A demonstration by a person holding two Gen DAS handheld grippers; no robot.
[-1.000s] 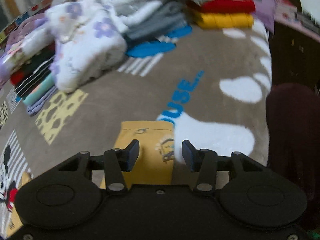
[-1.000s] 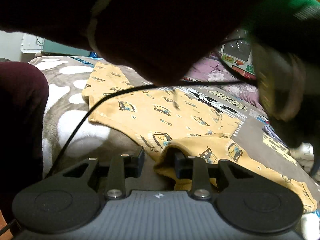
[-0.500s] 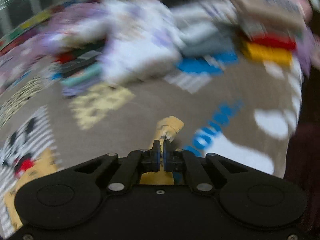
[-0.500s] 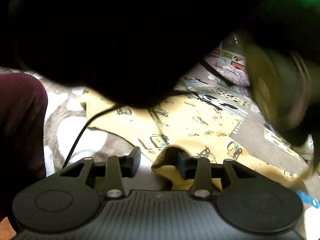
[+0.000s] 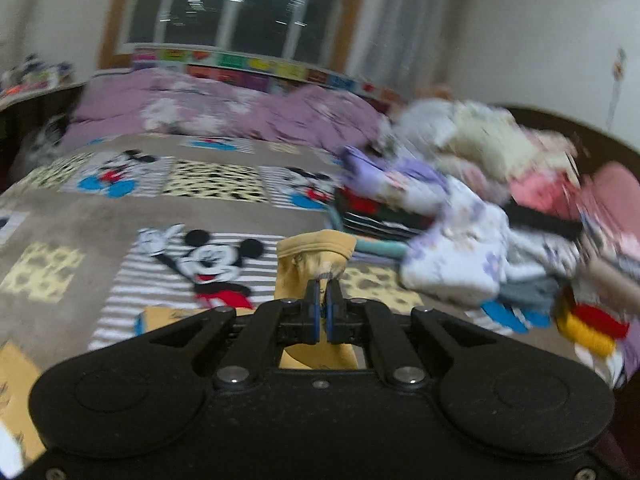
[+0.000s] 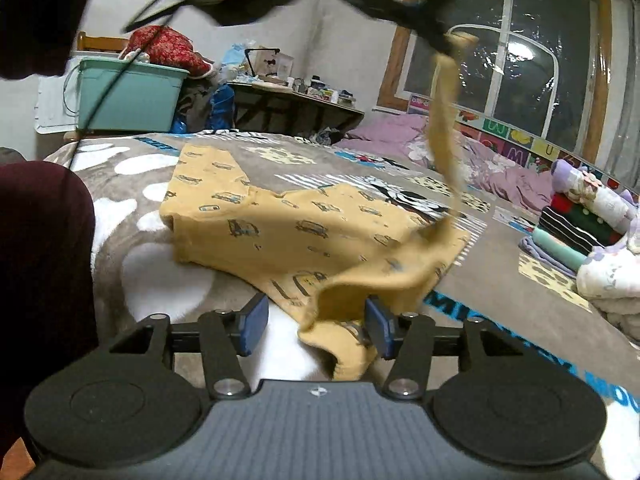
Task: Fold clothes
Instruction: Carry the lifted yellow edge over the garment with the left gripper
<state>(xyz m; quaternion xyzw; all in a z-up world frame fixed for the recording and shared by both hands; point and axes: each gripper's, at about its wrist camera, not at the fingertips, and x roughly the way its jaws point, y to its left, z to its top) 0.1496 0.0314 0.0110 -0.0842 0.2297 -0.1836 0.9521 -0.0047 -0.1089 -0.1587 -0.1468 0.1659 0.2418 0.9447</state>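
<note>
Surface: grey cartoon blanket (image 6: pixel 248 160) is being used as the folding bed.
Change: left gripper (image 5: pixel 323 312), apart a second ago, is now being held clamped on the yellow garment's (image 6: pixel 288 224) sleeve, which is being lifted.
Right gripper (image 6: pixel 316 324): jaws are being held apart around a raised fold.
Meaning: a sleeve fold is seemingly being started.

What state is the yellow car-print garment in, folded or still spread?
Mostly spread, not folded. The yellow garment lies flat on the blanket; one strip is lifted by the shut left gripper. The right gripper is open at its near edge.
</note>
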